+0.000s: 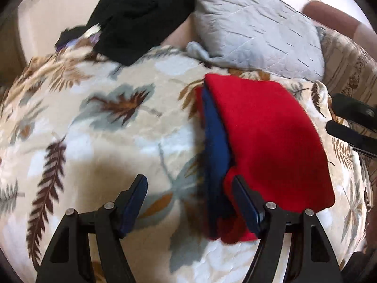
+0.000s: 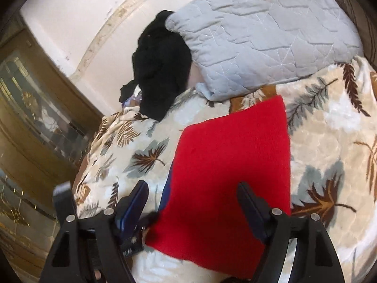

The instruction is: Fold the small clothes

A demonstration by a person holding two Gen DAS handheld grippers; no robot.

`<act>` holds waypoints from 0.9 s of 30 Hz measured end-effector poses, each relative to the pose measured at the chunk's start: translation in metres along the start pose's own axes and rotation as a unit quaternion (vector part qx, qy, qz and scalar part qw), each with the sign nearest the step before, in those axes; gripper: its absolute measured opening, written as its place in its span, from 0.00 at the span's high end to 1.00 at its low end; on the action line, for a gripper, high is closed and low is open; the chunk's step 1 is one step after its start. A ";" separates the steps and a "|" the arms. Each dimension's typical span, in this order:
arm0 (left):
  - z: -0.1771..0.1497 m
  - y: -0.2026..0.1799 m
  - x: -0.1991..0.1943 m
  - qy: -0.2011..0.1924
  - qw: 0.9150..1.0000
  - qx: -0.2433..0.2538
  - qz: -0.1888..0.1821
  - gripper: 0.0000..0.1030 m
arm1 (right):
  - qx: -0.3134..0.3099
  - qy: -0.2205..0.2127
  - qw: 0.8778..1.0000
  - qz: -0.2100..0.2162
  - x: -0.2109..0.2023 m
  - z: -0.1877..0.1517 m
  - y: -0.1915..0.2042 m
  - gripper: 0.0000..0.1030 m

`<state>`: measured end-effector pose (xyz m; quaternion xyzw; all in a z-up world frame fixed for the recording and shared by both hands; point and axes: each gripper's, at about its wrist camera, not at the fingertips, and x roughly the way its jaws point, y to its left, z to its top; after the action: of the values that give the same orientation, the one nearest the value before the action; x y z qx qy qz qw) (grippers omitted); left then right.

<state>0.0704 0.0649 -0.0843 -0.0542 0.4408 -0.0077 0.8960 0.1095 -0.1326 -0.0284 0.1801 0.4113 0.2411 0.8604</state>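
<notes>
A red garment (image 1: 266, 139) with a blue layer (image 1: 215, 141) showing along its left edge lies folded flat on the leaf-patterned blanket (image 1: 106, 118). My left gripper (image 1: 189, 181) is open and empty, just above the blanket at the garment's near left corner. The right gripper's black fingers (image 1: 348, 122) show at the right edge of that view. In the right wrist view the red garment (image 2: 231, 165) lies below my right gripper (image 2: 192, 188), which is open and empty above its near edge. A strip of blue (image 2: 166, 191) shows at its left.
A grey quilted pillow (image 1: 254, 30) lies at the head of the bed. A heap of black clothes (image 1: 139, 21) lies beside it; both also show in the right wrist view, pillow (image 2: 259, 35) and heap (image 2: 162, 70). A wooden cabinet (image 2: 30, 122) stands left of the bed.
</notes>
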 end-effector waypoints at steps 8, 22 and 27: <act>-0.036 0.032 -0.044 -0.039 0.999 -0.028 -0.005 0.26 | 0.008 0.012 1.000 0.013 0.030 0.008 0.021 0.16; -0.050 0.053 -0.066 -0.025 0.997 -0.060 0.034 0.19 | -0.020 0.121 0.992 -0.009 0.118 0.004 0.054 0.10; -0.055 0.053 -0.085 -0.034 0.996 -0.063 0.049 0.19 | -0.044 0.076 0.996 -0.004 0.070 -0.009 0.067 0.11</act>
<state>-0.0264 0.1176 -0.0559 -0.0895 0.4116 0.0655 0.9046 0.1221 -0.0373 -0.0430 0.1219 0.4648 0.2688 0.8348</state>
